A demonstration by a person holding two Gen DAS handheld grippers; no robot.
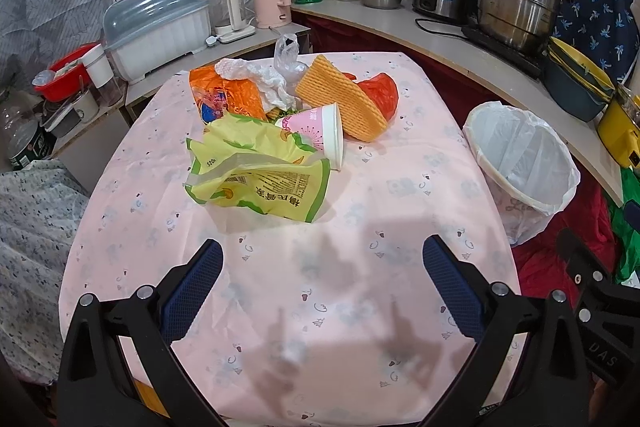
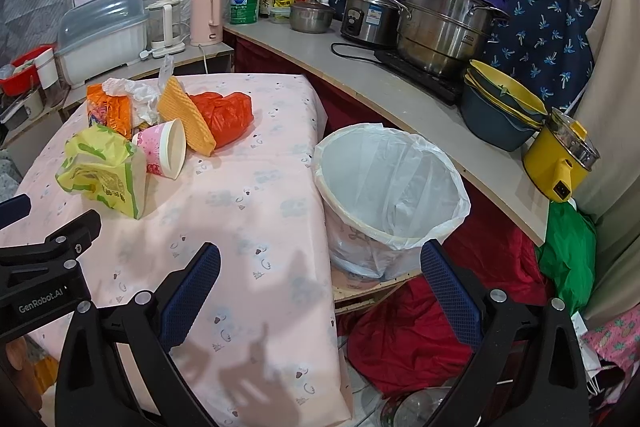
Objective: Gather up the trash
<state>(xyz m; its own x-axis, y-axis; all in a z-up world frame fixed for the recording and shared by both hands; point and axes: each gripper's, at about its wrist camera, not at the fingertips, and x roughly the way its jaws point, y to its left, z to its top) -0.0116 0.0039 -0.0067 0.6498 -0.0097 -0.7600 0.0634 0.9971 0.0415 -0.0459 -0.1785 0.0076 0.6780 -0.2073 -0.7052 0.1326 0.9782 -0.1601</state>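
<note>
Hovering both tools over the near edge of the pink patterned tablecloth (image 1: 400, 155), we have nothing in hand yet. Our left gripper (image 1: 322, 283) has its blue-padded jaws spread wide and empty, aimed straight at the litter so the nearest piece falls on its line of reach. Our right gripper (image 2: 320, 287) is likewise spread and empty, straddling the table's right edge, where it faces the white-lined round waste bin (image 2: 390, 183).

The trash sits heaped toward the far-left part of the table: a crumpled yellow-green snack bag (image 1: 260, 179) nearest us, touching a tipped pink-and-white paper cup (image 1: 320, 131) lying on its side with its mouth toward the bin. Behind it lean an orange ridged sponge-like sheet (image 1: 344, 99), a red plastic bag (image 1: 380, 93), an orange wrapper (image 1: 224, 95) and crumpled white tissue (image 1: 260, 79).

The bin stands just beside the right edge, lower than the tabletop, its mouth open, so we judge pieces can be dropped straight in. The snack bag looks like the natural first pick.
</note>
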